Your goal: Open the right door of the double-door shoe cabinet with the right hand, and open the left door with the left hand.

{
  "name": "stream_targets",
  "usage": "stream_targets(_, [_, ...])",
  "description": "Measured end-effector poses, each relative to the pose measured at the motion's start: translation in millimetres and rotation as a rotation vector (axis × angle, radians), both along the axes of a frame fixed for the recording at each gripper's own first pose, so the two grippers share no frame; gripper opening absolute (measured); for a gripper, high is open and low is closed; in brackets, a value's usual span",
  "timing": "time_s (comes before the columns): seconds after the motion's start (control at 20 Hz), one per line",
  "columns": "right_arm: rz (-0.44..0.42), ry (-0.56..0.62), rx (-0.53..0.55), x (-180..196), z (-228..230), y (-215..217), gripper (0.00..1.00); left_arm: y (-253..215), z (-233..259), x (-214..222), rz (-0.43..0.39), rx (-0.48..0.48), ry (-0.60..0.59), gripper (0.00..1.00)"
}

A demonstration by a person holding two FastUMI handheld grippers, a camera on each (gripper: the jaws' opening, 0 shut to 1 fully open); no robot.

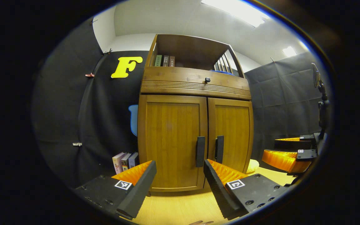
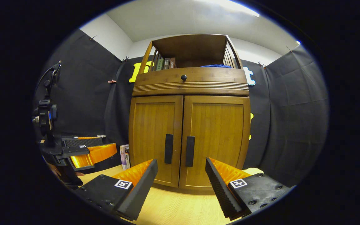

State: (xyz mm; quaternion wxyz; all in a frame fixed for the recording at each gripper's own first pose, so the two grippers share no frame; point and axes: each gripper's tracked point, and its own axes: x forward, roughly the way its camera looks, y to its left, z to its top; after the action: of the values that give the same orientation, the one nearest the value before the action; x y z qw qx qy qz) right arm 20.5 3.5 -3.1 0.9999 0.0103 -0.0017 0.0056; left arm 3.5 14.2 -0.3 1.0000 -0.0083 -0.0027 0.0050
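Between the spread fingers of the right gripper (image 2: 181,175), held apart and empty, stands the shoe cabinet (image 2: 189,125) farther off, both doors closed. The left gripper (image 1: 180,175) is open too. I judge this the approach; next, the right gripper must reach the right handle (image 2: 190,151). The wooden surface (image 2: 173,209) carries books (image 2: 124,156); black cloth walls surround.
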Motion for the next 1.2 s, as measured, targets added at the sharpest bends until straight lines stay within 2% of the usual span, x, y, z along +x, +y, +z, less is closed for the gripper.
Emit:
stream_targets(0.2, [-0.023,0.020,0.018,21.4,-8.3,-4.1,0.97,-0.7,-1.6,2.3,0.008,-0.005,0.003,0.94])
stream_targets(0.65, [-0.054,0.034,-0.023,89.1,-22.2,-10.8,0.96,3.3,2.0,0.5,0.014,0.006,-0.011,0.94])
stream_targets(0.9, [-0.056,0.050,-0.017,130.9,-35.6,-9.8,0.95,8.1,-10.6,-0.9,-0.010,-0.017,0.017,0.94])
stream_targets(1.0, [-0.082,0.032,-0.040,151.2,-39.6,-13.2,0.94,17.8,-18.0,-3.9,0.007,-0.015,0.033,0.94])
stream_targets(1.15, [-0.124,0.029,-0.069,176.8,-51.2,-22.7,0.96,39.2,-21.2,-8.6,0.076,0.043,0.042,0.94])
stream_targets(1.2, [-0.125,0.040,-0.063,185.5,-56.4,-22.8,0.91,45.1,-22.8,-9.1,0.096,0.062,0.042,0.94])
